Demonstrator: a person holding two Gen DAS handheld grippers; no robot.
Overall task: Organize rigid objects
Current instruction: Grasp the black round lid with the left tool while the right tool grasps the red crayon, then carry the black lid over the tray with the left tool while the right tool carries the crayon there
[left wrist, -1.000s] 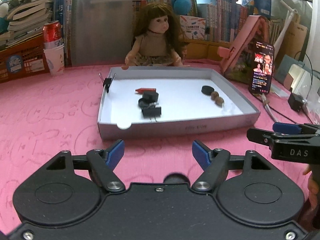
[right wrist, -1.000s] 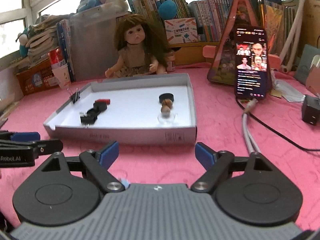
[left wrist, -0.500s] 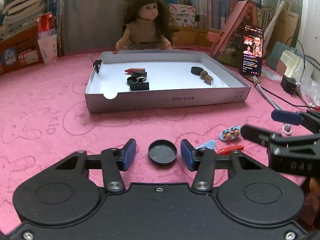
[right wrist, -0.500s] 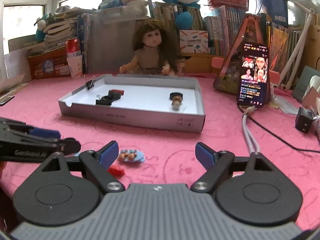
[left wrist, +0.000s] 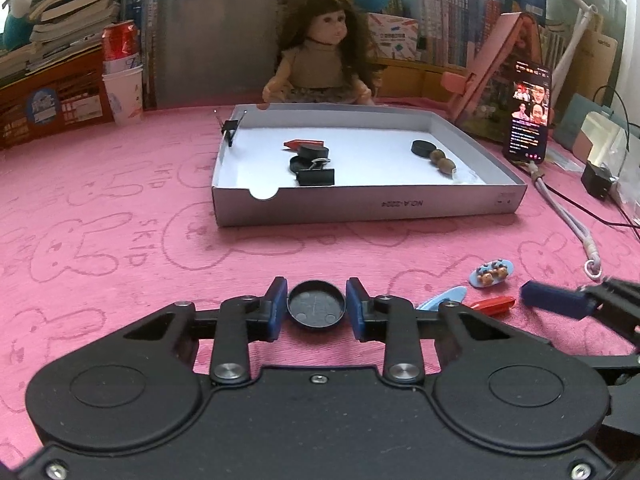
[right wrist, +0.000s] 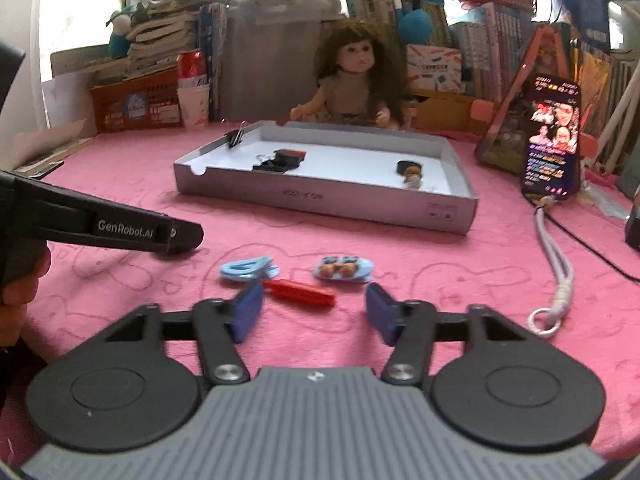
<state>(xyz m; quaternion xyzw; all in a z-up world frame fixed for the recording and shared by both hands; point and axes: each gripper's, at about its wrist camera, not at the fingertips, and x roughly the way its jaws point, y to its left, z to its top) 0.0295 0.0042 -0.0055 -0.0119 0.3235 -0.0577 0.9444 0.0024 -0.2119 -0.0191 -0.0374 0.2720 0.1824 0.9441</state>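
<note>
Nearest the left wrist camera, the left gripper (left wrist: 316, 309) has its jaws closed on a round black cap (left wrist: 316, 309), which still sits low over the pink worktop (left wrist: 120, 248); both blue pads press its rim. The right gripper (right wrist: 315, 312) has just been closing its jaws, yet they stand apart, with only one end of a red clip (right wrist: 300, 293) lying between them and neither pad clearly pressing it. Just beyond lie a pale blue clip (right wrist: 248, 269) and a blue bear-decorated clip (right wrist: 344, 269), both loose on the worktop. Farther back sits the grey tray (left wrist: 360, 206), already holding a black binder clip (left wrist: 316, 176), black caps (left wrist: 314, 153), another red clip (left wrist: 302, 143), one more black cap (left wrist: 424, 147) and small brown beads (left wrist: 441, 161), with a binder clip (left wrist: 230, 128) pinched on its far left wall. The sorting looks roughly half done: four pieces remain outside, one gripped, one about to be.
</note>
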